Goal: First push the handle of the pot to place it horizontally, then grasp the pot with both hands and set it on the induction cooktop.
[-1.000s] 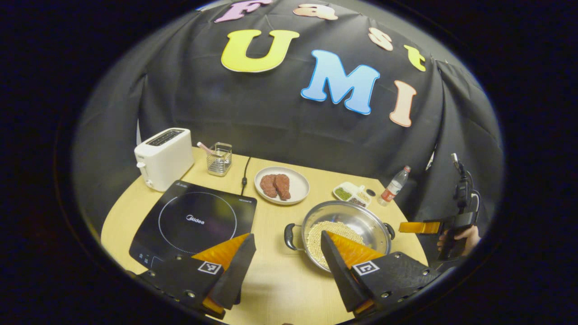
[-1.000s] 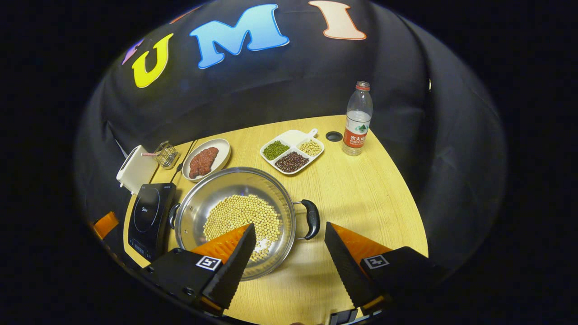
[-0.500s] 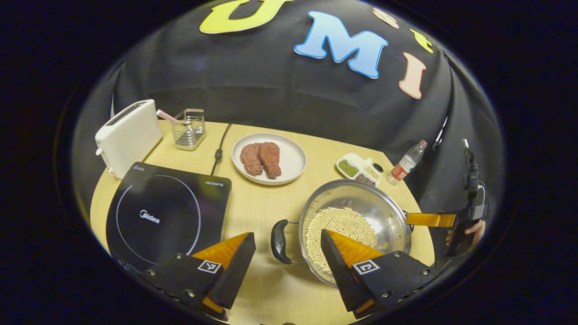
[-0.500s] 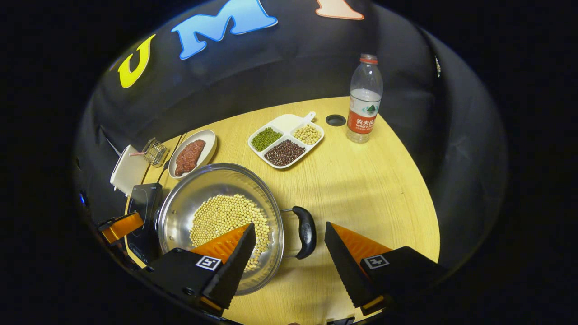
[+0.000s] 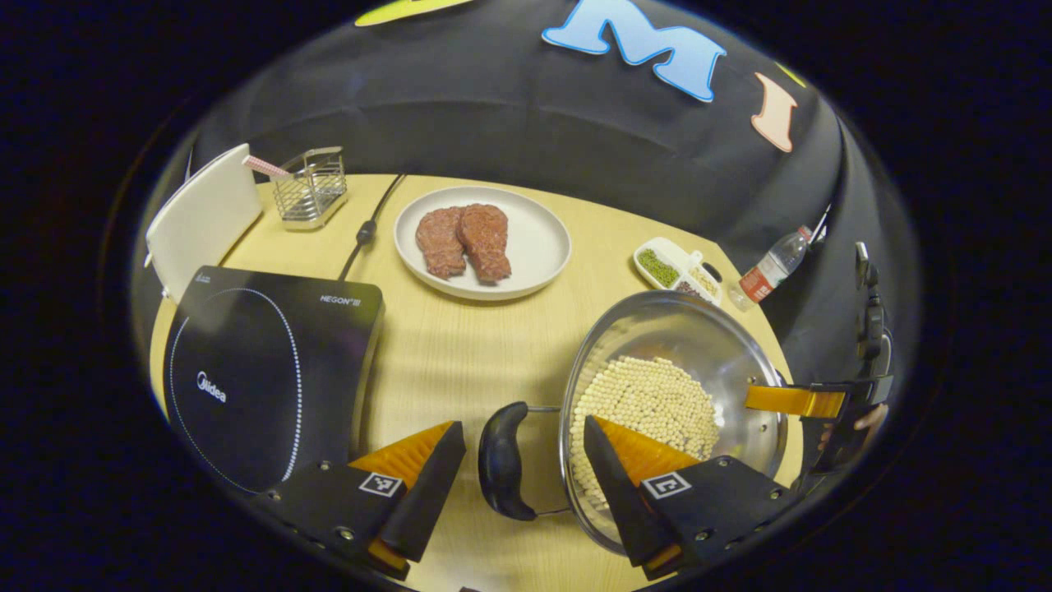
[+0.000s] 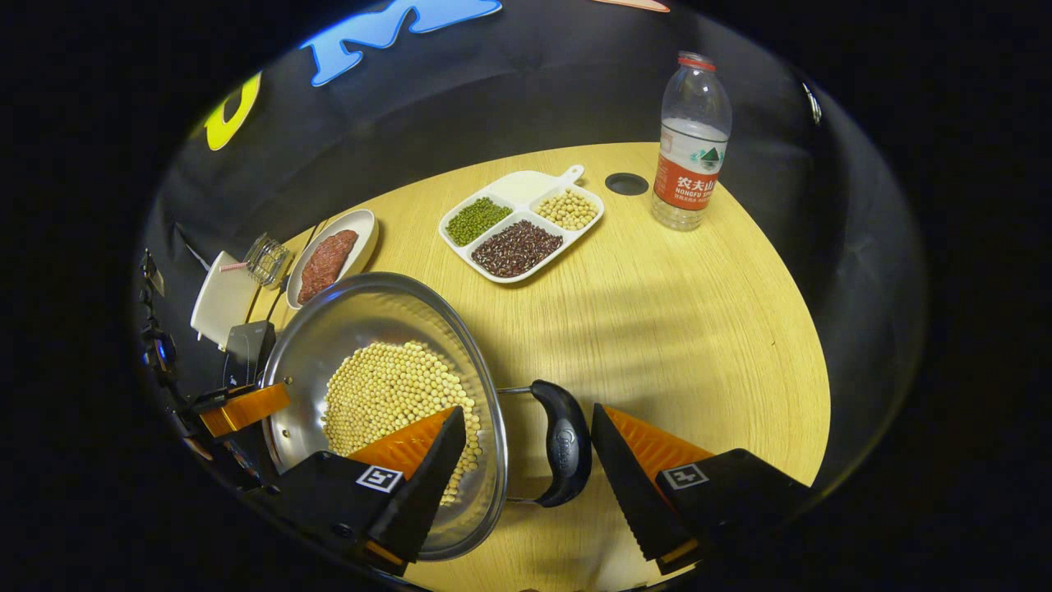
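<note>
Pot (image 5: 670, 403) handles point sideways; left gripper (image 5: 523, 455) and right gripper (image 6: 526, 436) spread, straddling handles.

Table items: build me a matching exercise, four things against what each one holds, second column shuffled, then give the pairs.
Column one:
1. pot
2. round white plate
3. divided white tray
4. wire basket

Column two:
A. a pink straw
B. two pieces of brown meat
C. a layer of pale beans
D. green, dark red and pale beans in separate compartments

Pairs: 1-C, 2-B, 3-D, 4-A
</note>
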Demonstrator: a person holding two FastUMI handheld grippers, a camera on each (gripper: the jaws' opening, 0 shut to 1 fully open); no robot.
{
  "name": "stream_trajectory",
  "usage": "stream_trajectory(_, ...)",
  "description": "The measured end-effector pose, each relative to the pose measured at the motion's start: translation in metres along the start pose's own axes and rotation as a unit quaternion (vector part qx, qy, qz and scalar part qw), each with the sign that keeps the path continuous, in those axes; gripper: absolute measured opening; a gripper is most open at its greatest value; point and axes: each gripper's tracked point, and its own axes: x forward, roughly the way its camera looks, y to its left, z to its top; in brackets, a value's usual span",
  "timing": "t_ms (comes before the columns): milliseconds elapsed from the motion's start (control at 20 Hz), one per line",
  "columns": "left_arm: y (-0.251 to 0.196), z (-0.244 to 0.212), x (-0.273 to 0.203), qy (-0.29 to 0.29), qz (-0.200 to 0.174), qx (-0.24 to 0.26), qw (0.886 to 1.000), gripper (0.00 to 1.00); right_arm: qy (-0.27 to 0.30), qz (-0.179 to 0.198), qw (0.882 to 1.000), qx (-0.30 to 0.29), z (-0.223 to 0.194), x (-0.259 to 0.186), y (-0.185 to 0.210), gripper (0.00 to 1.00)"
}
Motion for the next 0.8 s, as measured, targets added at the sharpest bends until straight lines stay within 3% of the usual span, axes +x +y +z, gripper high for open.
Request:
stream_trajectory(300,-0.002,-0.011,0.013,0.021,-0.007,-0.021,1.0,0.9,0.023,0.009,1.0,0.008,-0.01,0.013,0.002,0.98)
stream_trajectory(350,-0.004,-0.013,0.014,0.025,-0.01,-0.021,0.999,0.9,0.024,0.011,1.0,0.012,-0.011,0.014,0.003,0.89)
stream_trajectory(400,-0.005,-0.013,0.014,0.026,-0.011,-0.02,0.999,0.87,0.024,0.013,1.0,0.014,-0.011,0.016,0.002,0.96)
stream_trajectory(450,-0.002,-0.013,0.016,0.026,-0.003,-0.019,0.999,0.75,0.024,0.012,1.0,0.016,-0.011,0.018,0.003,0.87)
stream_trajectory(500,-0.002,-0.013,0.017,0.028,-0.005,-0.018,0.999,0.63,0.023,0.01,1.0,0.016,-0.012,0.02,0.001,0.87)
stream_trajectory(550,-0.005,-0.016,0.017,0.031,-0.007,-0.021,0.999,0.62,0.024,0.011,1.0,0.017,-0.012,0.018,0.002,0.69)
stream_trajectory(800,-0.005,-0.024,0.017,0.05,-0.017,-0.048,0.997,0.62,0.03,0.013,0.999,0.033,-0.013,0.018,-0.001,0.64)
